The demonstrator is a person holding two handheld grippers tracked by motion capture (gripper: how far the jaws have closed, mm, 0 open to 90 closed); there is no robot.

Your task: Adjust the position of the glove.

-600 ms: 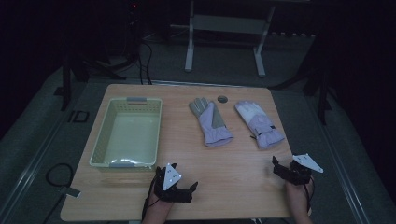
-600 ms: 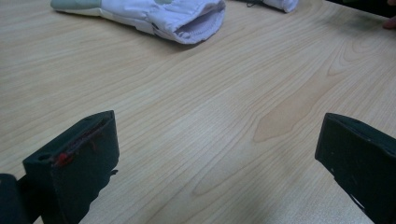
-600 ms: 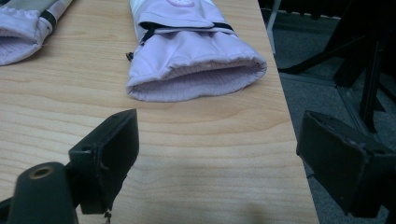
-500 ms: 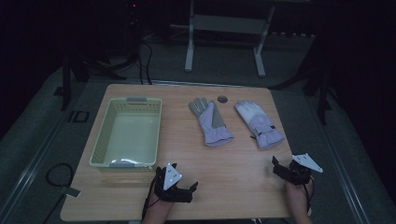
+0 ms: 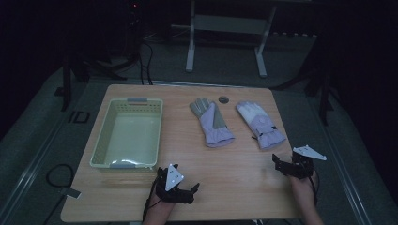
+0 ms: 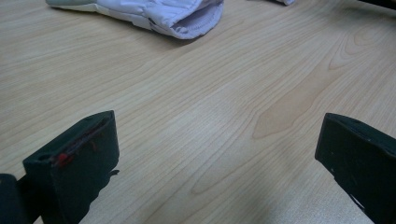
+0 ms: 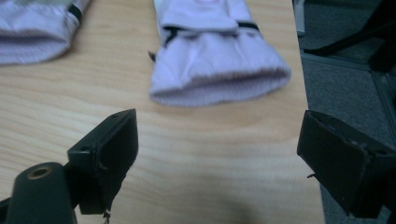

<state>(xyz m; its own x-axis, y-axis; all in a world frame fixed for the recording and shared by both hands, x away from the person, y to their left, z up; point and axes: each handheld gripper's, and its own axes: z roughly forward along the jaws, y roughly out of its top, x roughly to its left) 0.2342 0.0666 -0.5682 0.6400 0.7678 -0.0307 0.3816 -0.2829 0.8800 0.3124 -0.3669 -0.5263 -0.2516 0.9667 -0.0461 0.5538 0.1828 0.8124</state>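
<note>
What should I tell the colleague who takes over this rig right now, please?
Left gripper: open, empty, low over the table's near edge, beside the basket's near right corner.
Right gripper: open, empty, at the near right, facing the right glove's cuff.
Left glove and right glove: flat on the far half of the table, cuffs toward the person, apart from each other.
Basket: at the left, nothing in it.
Done: nothing gripped or moved yet.
Left: probably both gloves into the basket.

Two gloves (image 5: 212, 123) (image 5: 261, 125) (lilac), one basket (image 5: 127, 134), one disc (image 5: 223, 99).
</note>
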